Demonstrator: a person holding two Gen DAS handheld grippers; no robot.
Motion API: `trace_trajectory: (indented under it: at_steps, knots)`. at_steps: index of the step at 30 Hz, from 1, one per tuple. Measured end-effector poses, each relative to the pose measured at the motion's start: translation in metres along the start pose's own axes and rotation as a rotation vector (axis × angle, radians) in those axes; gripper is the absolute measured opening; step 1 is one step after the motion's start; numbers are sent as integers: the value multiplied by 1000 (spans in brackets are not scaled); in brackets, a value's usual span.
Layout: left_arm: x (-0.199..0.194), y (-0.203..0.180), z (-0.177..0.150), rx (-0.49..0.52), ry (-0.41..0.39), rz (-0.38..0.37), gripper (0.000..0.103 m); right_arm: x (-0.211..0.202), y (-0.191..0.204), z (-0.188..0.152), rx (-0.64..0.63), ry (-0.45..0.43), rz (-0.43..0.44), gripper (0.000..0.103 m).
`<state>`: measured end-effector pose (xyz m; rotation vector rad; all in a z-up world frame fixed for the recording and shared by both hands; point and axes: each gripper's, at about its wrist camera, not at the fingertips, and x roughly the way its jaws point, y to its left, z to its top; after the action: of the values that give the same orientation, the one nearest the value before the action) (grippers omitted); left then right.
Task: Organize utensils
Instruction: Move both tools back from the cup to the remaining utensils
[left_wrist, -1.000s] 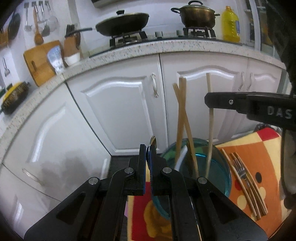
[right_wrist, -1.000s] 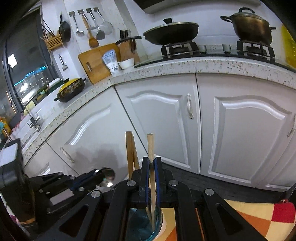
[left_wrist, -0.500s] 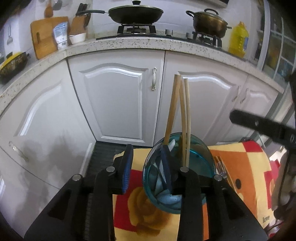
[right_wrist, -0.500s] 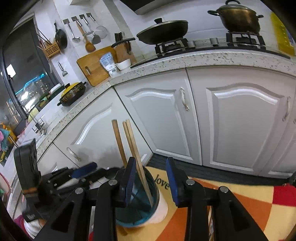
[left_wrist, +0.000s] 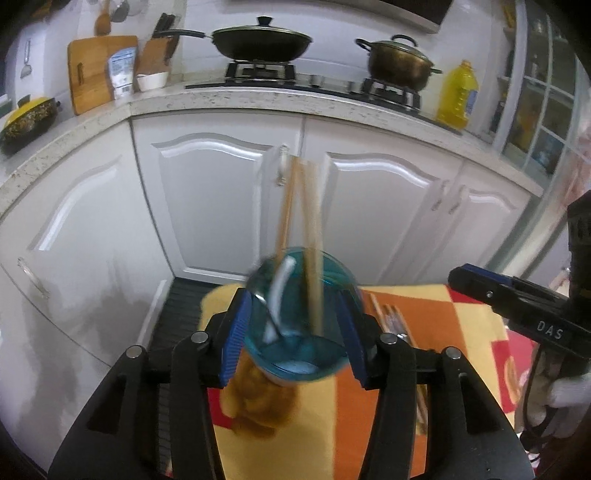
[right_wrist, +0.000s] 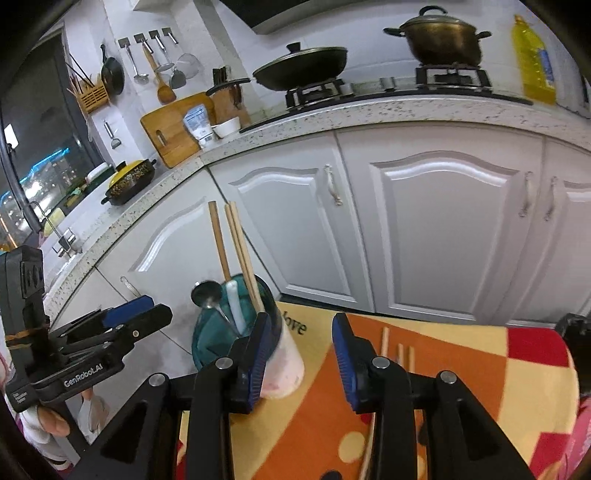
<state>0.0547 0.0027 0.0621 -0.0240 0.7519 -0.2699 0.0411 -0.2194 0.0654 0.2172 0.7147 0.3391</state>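
Observation:
A blue-rimmed cup (left_wrist: 299, 347) (right_wrist: 207, 336) stands on an orange and yellow patterned mat (left_wrist: 443, 332) (right_wrist: 314, 406). It holds three wooden chopsticks (left_wrist: 310, 236) (right_wrist: 236, 243), a metal spoon (right_wrist: 205, 293) and a white utensil (right_wrist: 233, 302). My left gripper (left_wrist: 293, 334) is open, its jaws on either side of the cup. My right gripper (right_wrist: 301, 356) is open and empty, just right of the cup. More chopsticks (right_wrist: 399, 350) and a fork (left_wrist: 395, 325) lie on the mat.
White cabinet doors (right_wrist: 424, 221) stand close behind the mat. The speckled counter (left_wrist: 258, 99) carries a stove with a black pan (left_wrist: 262, 42) and a brass pot (left_wrist: 399, 62), a yellow oil bottle (left_wrist: 458, 96) and a cutting board (left_wrist: 96, 70).
Both grippers opened: the left let its spoon into the cup, the right let its chopstick into the cup. The right then moved right; the left now straddles the cup.

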Motion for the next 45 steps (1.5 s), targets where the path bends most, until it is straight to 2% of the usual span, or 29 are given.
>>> trace_trajectory:
  at_steps: [14,28,34,39,43,45]
  knots:
    - [5,-74,-30,69,42,-59,47,-48,-43,-47,69,19,-94,38]
    - [18,-106,-48,86,86,-100,47,-66,-72,-71,127,43,-150,39]
    - [26,-97,-53,39,121,-118,47,-50,-79,-82,128,92,-138,40]
    - [33,-91,-64,28,155,-119,47,-17,-88,-96,136,161,-112,39]
    - [41,-87,-73,17,181,-115,47,17,-98,-103,128,220,-114,26]
    - [47,-87,-78,14,200,-115,47,35,-104,-103,138,247,-115,23]
